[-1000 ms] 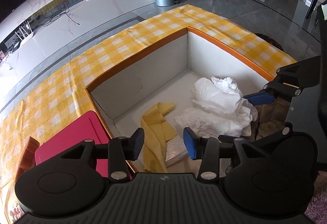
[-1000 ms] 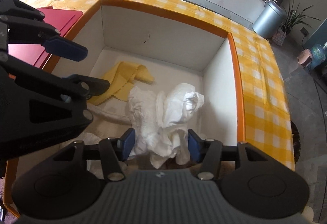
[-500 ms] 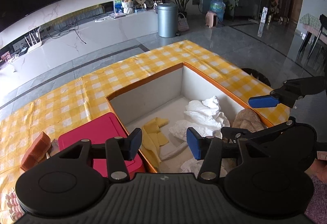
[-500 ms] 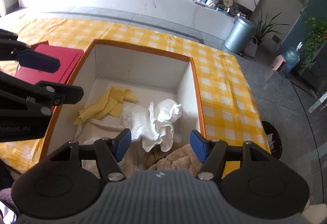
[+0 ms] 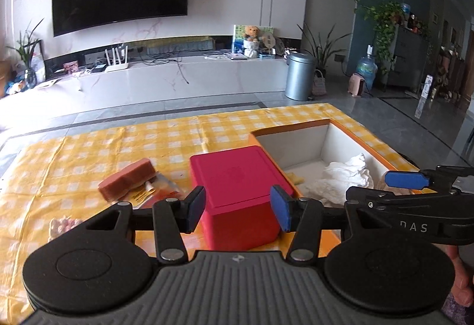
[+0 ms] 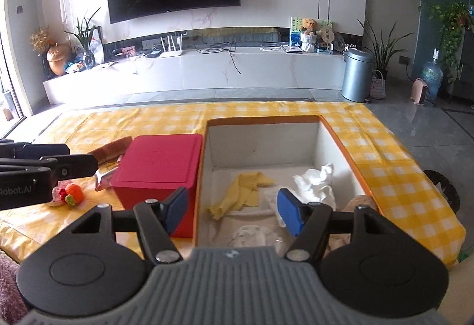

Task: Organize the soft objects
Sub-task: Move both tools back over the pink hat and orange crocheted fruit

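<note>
An open white box with an orange rim (image 6: 337, 135) stands on the yellow checked tablecloth. Inside lie a white crumpled cloth (image 6: 315, 185), a yellow cloth (image 6: 243, 194), a clear plastic item (image 6: 248, 234) and a tan fluffy thing (image 6: 360, 202). My right gripper (image 6: 234, 213) is open and empty, held above the box's near edge. My left gripper (image 5: 237, 209) is open and empty, above the near side of a red box (image 5: 237, 176). The white cloth also shows in the left wrist view (image 5: 346, 176).
Left of the red box (image 6: 160, 162) lie a brown sponge (image 5: 127, 179), a packet (image 5: 148, 193), a pink knitted item (image 5: 60, 225) and an orange knitted fruit (image 6: 74, 193). The tablecloth (image 5: 118, 147) covers the table. A TV wall and a grey bin (image 6: 357, 74) stand beyond.
Both grippers have lifted up and back out of the white box, and the views now tilt up to the room. Both stay open and empty.
</note>
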A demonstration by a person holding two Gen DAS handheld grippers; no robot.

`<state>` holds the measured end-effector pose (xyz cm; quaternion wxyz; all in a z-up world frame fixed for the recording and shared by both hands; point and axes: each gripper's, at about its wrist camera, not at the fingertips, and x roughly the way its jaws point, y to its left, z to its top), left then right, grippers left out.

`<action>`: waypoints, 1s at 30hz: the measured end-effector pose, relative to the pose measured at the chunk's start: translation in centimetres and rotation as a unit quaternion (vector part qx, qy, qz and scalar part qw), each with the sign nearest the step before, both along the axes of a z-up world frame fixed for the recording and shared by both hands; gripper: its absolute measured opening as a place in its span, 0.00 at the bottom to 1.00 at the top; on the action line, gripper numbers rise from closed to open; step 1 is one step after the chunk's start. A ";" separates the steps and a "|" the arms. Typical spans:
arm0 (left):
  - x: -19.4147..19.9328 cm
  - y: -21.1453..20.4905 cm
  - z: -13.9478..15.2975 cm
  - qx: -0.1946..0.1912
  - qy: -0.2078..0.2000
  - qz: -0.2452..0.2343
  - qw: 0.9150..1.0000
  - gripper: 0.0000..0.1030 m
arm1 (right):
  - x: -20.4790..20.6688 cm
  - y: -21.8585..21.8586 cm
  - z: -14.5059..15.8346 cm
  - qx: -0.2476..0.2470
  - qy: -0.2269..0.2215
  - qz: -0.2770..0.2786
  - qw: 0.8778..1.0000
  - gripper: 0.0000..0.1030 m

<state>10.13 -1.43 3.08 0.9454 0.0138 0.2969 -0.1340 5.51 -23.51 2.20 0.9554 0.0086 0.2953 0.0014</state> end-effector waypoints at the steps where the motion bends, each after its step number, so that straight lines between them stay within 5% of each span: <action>1: -0.3 0.8 -0.2 -0.003 0.005 0.007 1.000 0.57 | -0.2 0.8 -0.1 -0.002 -0.002 0.004 1.000 0.65; 15: -1.7 10.5 -2.4 -0.004 0.065 0.071 0.995 0.49 | 0.6 9.3 -3.1 0.013 0.032 0.088 0.996 0.70; 30: 0.8 17.0 -4.9 0.033 0.096 0.061 0.993 0.41 | 4.9 15.2 -6.4 -0.011 0.082 0.153 0.985 0.69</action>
